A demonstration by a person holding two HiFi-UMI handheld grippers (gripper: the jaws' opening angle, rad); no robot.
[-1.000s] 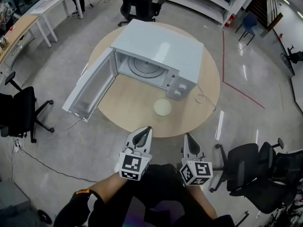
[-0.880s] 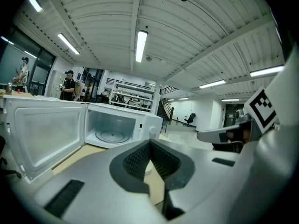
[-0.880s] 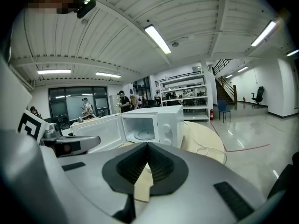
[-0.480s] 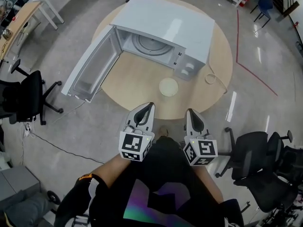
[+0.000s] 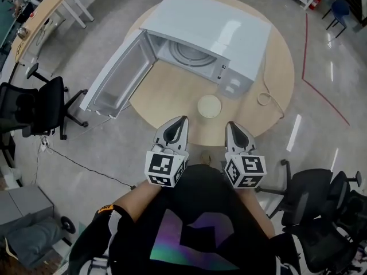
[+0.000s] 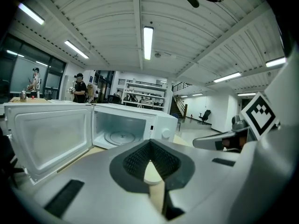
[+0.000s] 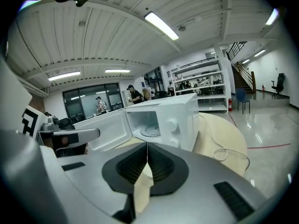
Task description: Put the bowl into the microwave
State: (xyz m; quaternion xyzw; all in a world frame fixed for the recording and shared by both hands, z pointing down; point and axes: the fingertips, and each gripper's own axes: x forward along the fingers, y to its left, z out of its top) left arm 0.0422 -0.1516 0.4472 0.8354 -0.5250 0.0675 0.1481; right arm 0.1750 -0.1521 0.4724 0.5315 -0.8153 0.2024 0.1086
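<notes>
- The microwave (image 5: 218,30) stands on the round table (image 5: 166,99) with its door (image 5: 117,79) swung wide, so the cavity is ready to take the bowl.
- The bowl (image 5: 209,106) sits on the table just in front of the microwave's control panel, untouched.
- The left gripper (image 5: 179,125) and right gripper (image 5: 232,129) hover well short of the microwave, at the table's near edge. Both have jaws pressed together and empty (likely an approach posture), and one must part before grasping.
</notes>
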